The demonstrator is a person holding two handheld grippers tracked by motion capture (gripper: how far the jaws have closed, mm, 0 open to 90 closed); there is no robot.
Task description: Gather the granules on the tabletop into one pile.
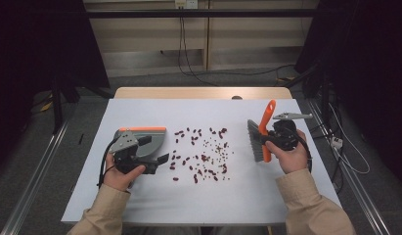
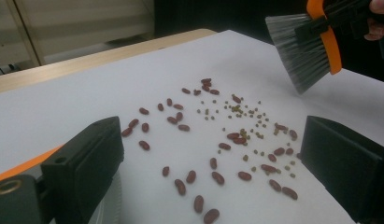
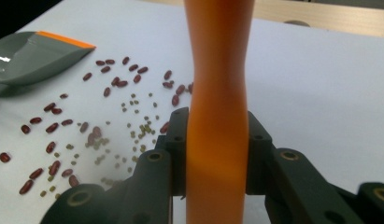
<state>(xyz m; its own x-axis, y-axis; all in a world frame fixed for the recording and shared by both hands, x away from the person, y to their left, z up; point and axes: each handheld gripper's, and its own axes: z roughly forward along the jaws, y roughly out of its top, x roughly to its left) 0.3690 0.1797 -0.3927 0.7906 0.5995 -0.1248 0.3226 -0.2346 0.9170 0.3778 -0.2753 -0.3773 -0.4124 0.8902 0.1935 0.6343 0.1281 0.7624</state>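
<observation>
Dark red beans and small green ones (image 1: 201, 152) lie scattered across the middle of the white table top (image 1: 237, 196). A grey dustpan with an orange edge (image 1: 147, 137) rests flat at the left of them. My left gripper (image 1: 154, 149) hovers over the pan's near side, open, with only beans (image 2: 213, 135) showing between its jaws. At the right, my right gripper (image 1: 277, 134) is shut on the orange handle (image 3: 217, 70) of a hand brush. The brush's grey bristles (image 1: 255, 139) point toward the beans and hang just off the table.
A wooden strip (image 1: 203, 93) borders the table's far edge. Black cables (image 1: 189, 58) run over the floor behind it, and dark curtains stand at both sides. Bare white surface lies in front of the beans, toward the person.
</observation>
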